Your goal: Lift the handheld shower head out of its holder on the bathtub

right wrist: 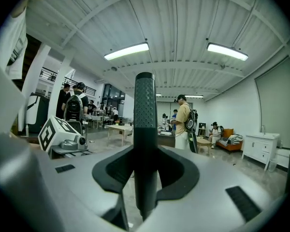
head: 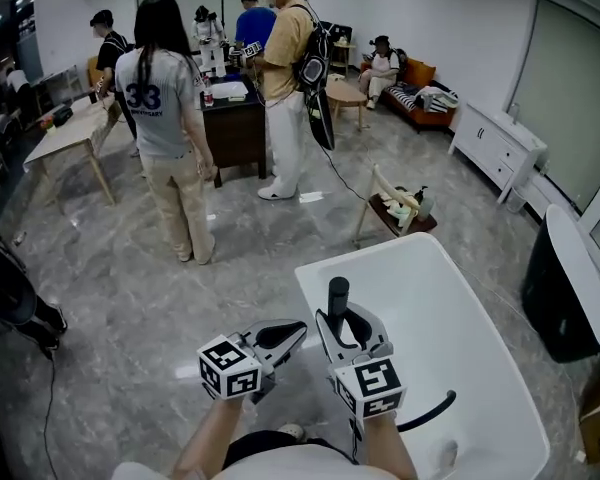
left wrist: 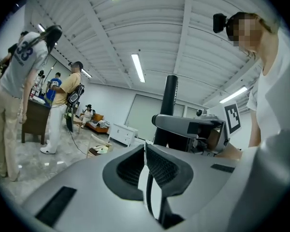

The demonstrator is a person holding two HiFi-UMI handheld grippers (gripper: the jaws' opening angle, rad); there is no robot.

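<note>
A person in a grey shirt (head: 168,98) stands beside a dark desk (head: 238,133), an orange sofa (head: 417,108) farther back.

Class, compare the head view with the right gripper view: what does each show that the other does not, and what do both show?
Only the head view: the white bathtub and the black hose. Only the right gripper view: the ceiling lights. Both: the right claw shut on the black shower head handle, and the person in the yellow shirt.
</note>
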